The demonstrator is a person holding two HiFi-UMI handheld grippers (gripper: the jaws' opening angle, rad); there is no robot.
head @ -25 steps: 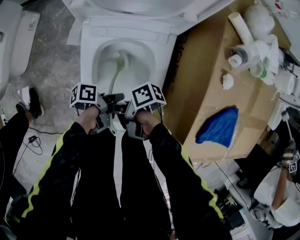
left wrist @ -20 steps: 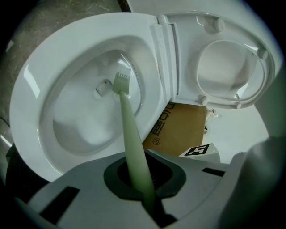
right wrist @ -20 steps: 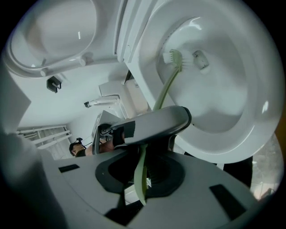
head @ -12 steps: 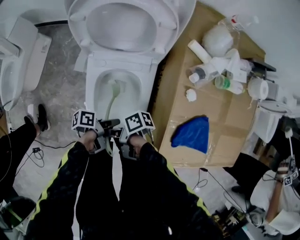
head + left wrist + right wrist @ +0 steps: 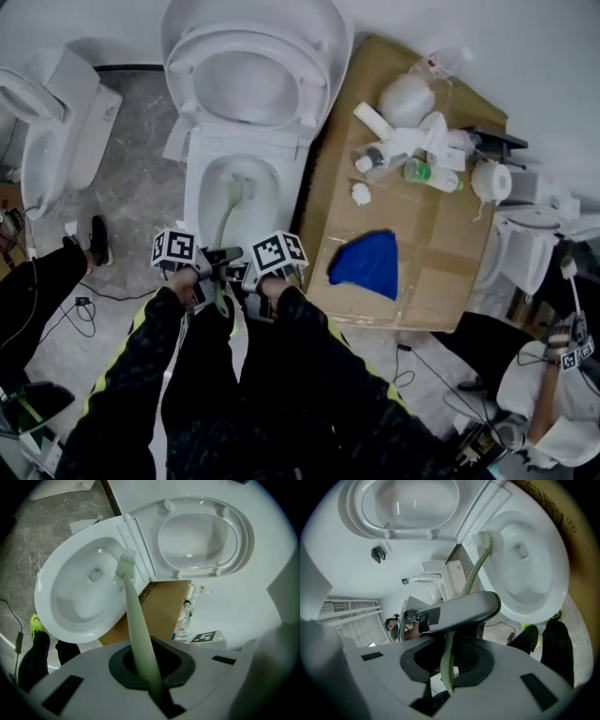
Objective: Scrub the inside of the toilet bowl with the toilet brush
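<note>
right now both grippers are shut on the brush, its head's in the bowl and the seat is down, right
Not quite. The seat is up, tipped back, as the head view shows. The rest stands: the left gripper and right gripper are both shut on the brush, and its head is in the bowl.

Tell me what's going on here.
A person holds a toilet brush with two hand-held grippers. The left gripper and the right gripper both have their jaws shut on its pale green handle. The bristle head sits at the back of the toilet bowl, just below the hinge of the raised seat. Whether it presses on the porcelain can't be told.
</note>
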